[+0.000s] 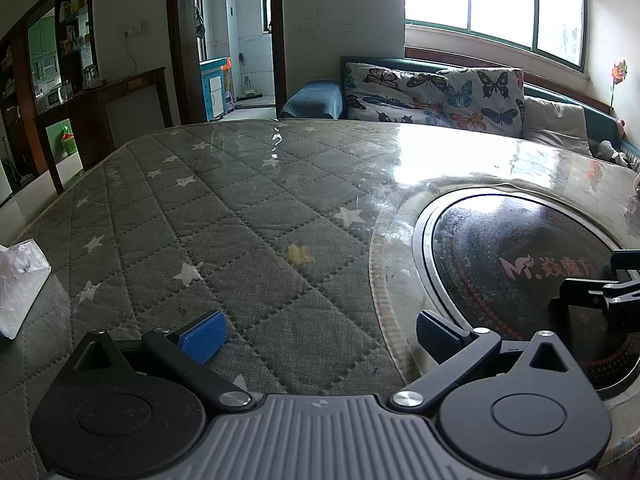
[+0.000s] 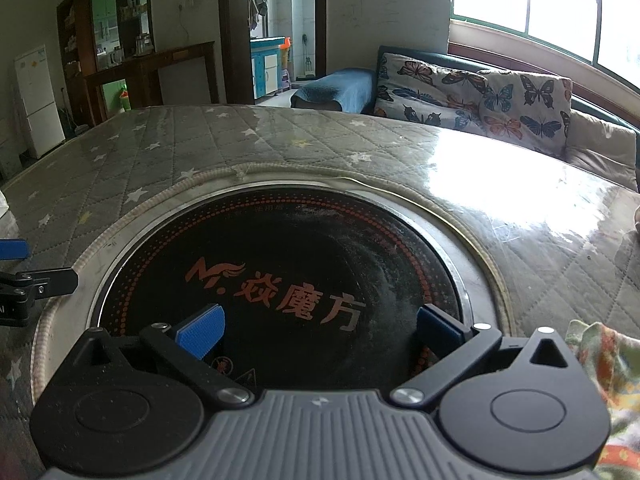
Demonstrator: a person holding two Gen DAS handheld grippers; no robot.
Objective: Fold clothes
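My left gripper (image 1: 320, 338) is open and empty, low over the grey star-quilted table cover (image 1: 224, 208). My right gripper (image 2: 320, 330) is open and empty above the round black induction cooktop (image 2: 288, 264) set in the table. A colourful floral garment (image 2: 612, 364) lies at the right edge of the right wrist view, beside the right gripper and apart from its fingers. The right gripper's black arm shows in the left wrist view (image 1: 600, 296). The left gripper's blue pad shows in the right wrist view (image 2: 12, 249).
The cooktop also shows in the left wrist view (image 1: 520, 272). A white plastic bag (image 1: 20, 288) lies at the table's left edge. A small yellow scrap (image 1: 298, 255) lies on the cover. A sofa with butterfly cushions (image 1: 436, 96) stands behind the table under the window.
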